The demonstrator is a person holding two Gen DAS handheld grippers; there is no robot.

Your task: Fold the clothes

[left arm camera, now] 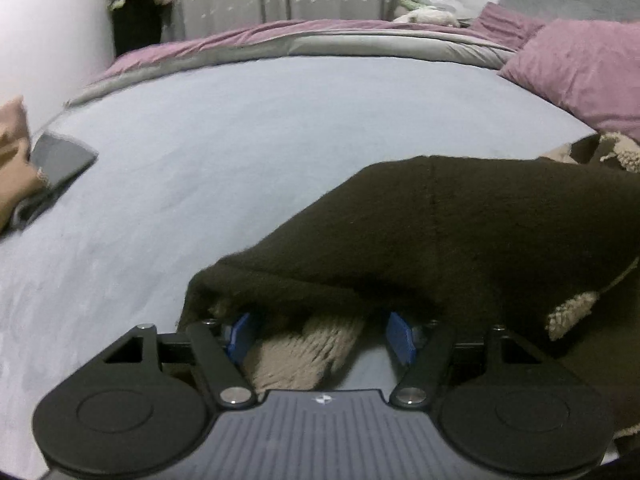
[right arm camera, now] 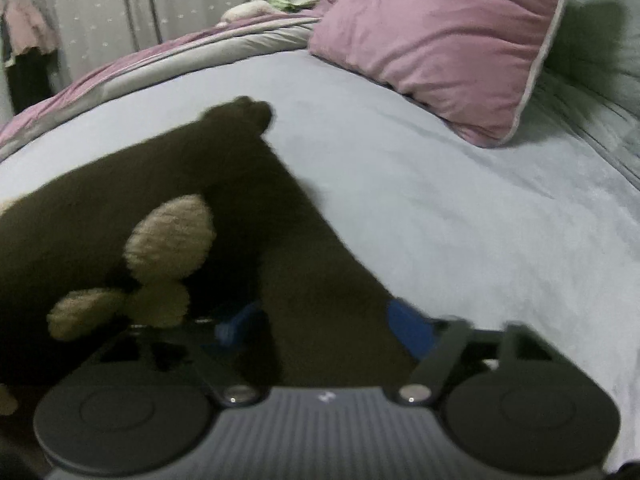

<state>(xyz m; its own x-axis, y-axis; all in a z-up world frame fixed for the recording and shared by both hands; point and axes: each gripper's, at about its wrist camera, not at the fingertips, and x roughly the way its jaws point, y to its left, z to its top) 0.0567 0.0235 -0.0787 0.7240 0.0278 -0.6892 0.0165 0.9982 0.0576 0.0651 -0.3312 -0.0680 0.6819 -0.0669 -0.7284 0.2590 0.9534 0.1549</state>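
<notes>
A dark brown knit garment (left arm camera: 460, 232) with beige fuzzy trim lies on the pale blue bed sheet (left arm camera: 240, 140). Its near edge drapes over the tips of my left gripper (left arm camera: 320, 336), which is open. The blue pads (left arm camera: 240, 336) stand wide apart, with a beige ribbed piece (left arm camera: 308, 348) between them. In the right wrist view the same garment (right arm camera: 200, 168) spreads to the left, with a beige knit bow (right arm camera: 168, 248) on it. My right gripper (right arm camera: 322, 324) is open too, and dark fabric lies between its blue pads (right arm camera: 408, 326). That view is blurred.
A pink pillow (right arm camera: 440, 40) lies at the head of the bed on the right. A rolled pink and grey duvet (left arm camera: 300, 40) runs along the far side. A dark flat device (left arm camera: 60, 160) and a peach cloth (left arm camera: 12, 152) sit at the left edge.
</notes>
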